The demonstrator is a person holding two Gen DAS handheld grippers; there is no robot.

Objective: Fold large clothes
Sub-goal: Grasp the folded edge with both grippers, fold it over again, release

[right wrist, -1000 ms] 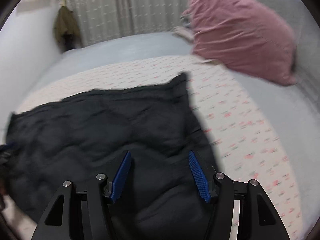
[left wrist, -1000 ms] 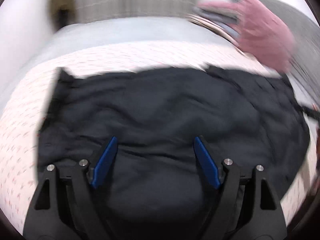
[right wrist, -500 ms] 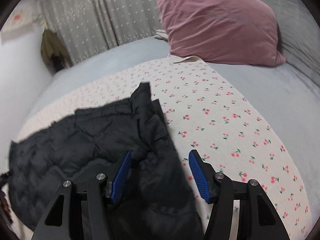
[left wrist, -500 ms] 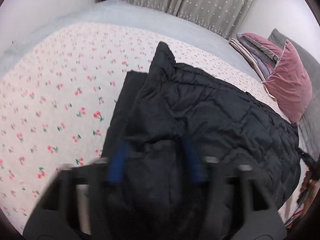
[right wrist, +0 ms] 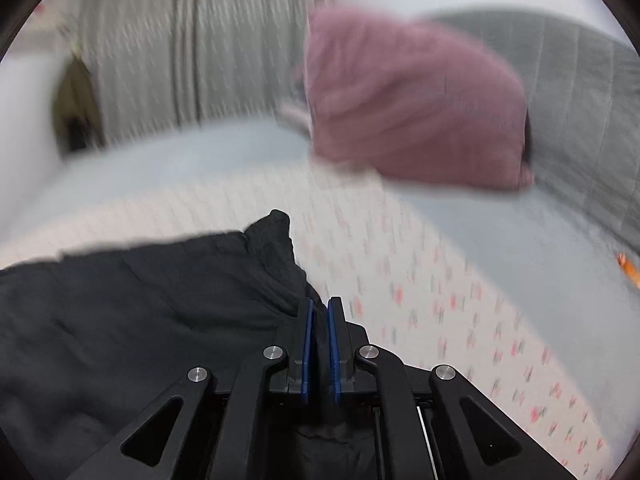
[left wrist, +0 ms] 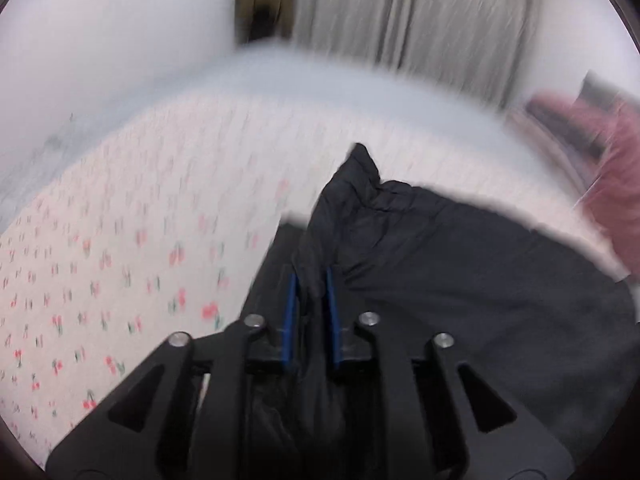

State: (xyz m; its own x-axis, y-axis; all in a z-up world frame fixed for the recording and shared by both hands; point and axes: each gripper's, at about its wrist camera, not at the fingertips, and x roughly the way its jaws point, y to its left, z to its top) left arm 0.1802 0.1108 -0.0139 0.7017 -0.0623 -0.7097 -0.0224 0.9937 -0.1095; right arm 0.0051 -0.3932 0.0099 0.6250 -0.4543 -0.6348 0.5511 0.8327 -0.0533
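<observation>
**On the cherry-print bed, both grips land on padded cloth**

On the cherry-print bedsheet [left wrist: 120,264] lies the black quilted padded jacket [left wrist: 460,280]. The left gripper [left wrist: 311,280] is closing on a thick fold at its left edge; the right gripper [right wrist: 319,312] is closing on its right edge. The slick padding could slip free when lifted, or only one layer come up. No readable writing.

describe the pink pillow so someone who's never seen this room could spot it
Start at the bed with the cherry-print sheet. At its far end a grey padded headboard rises, and the pink pillow leans against it. It is the only pink, velvety cushion there, unlike the black jacket lying flat on the sheet.
</observation>
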